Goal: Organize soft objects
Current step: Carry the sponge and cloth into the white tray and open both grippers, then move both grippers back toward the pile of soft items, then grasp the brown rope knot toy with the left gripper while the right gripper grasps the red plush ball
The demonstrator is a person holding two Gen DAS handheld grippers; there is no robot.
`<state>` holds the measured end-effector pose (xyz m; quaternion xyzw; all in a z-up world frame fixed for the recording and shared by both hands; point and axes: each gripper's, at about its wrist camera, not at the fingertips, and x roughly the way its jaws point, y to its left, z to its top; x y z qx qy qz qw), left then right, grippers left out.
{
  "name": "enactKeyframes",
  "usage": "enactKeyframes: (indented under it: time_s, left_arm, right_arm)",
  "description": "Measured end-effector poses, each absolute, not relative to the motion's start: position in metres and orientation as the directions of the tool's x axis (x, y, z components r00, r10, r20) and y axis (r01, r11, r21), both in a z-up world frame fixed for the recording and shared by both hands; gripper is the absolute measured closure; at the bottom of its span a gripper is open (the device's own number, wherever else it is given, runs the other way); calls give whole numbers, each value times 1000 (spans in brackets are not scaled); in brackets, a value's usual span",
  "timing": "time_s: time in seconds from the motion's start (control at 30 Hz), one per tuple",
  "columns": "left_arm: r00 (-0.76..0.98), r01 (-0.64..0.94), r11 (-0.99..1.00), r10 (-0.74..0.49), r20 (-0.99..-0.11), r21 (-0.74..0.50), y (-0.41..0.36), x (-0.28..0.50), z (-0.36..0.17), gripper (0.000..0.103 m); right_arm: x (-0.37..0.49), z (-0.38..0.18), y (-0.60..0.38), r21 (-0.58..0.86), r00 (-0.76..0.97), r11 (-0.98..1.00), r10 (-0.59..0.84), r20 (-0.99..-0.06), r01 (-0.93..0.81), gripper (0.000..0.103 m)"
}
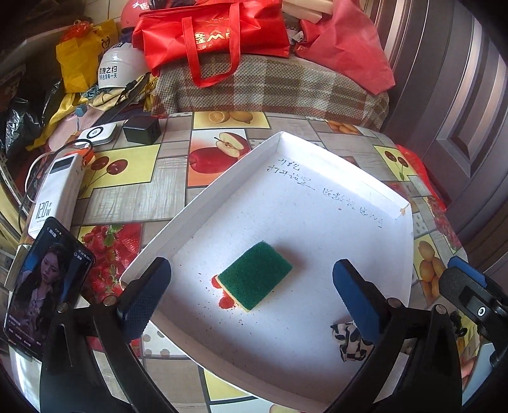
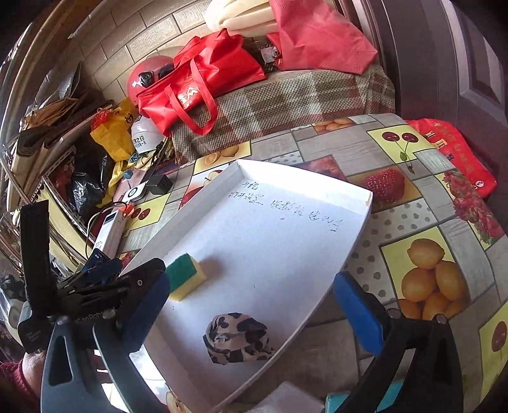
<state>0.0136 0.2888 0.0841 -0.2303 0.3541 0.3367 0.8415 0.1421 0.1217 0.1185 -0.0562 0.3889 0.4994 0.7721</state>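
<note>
around the white tray point(image 1: 333, 152), phone point(image 1: 47, 286), power bank point(image 1: 60, 187), red bag point(image 1: 216, 28); both tongs point(image 1: 250, 295) point(image 2: 250, 305) spread, empty.

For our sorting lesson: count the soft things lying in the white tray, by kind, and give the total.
Sponge, green on yellow: 1
Spotted cloth bundle: 1
Total in the white tray: 2

The left gripper point(image 1: 252, 295) has 2 blue textured pads on black arms with silver screws.
</note>
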Motion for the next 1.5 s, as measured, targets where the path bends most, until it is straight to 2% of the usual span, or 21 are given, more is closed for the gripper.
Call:
enactKeyframes:
  time_s: [0.37, 0.53, 0.6, 0.67, 0.87, 1.03, 1.27, 1.5]
  left_arm:
    - [569, -696, 698, 390, -724, -170, 255, -7, 98, 0]
    - [600, -666, 730, 402, -692, -154, 236, -36, 107, 0]
    - [619, -645, 748, 389, -683, -159, 227, -48, 106, 0]
    - [633, -612, 775, 358, -687, -161, 215, -58, 103, 0]
    - [635, -450, 881, 203, -745, -143, 159, -65, 75, 0]
    - [595, -388, 899, 78, -800, -201, 124, -59, 39, 0]
    - [576, -393, 897, 70, -815, -201, 113, -61, 29, 0]
    - [552, -408, 894, 79, -830, -186, 115, -65, 21, 0]
  right_arm:
    - [130, 162, 64, 267, 289, 500, 776, -560, -824, 0]
    - [120, 193, 9, 194, 397, 522, 799, -451, -831, 0]
    - [121, 201, -19, 204, 426, 526, 818, -387, -826, 0]
    - [125, 203, -45, 234, 444, 542, 819, -364, -807, 0]
    - [126, 179, -98, 161, 531, 659, 706, -468, -734, 0]
    - [128, 141, -133, 208, 535, 739, 623, -571, -641, 0]
    - [126, 102, -169, 230, 523, 807, 540, -659, -544, 0]
    - [129, 86, -192, 213, 543, 849, 482, -687, -484, 0]
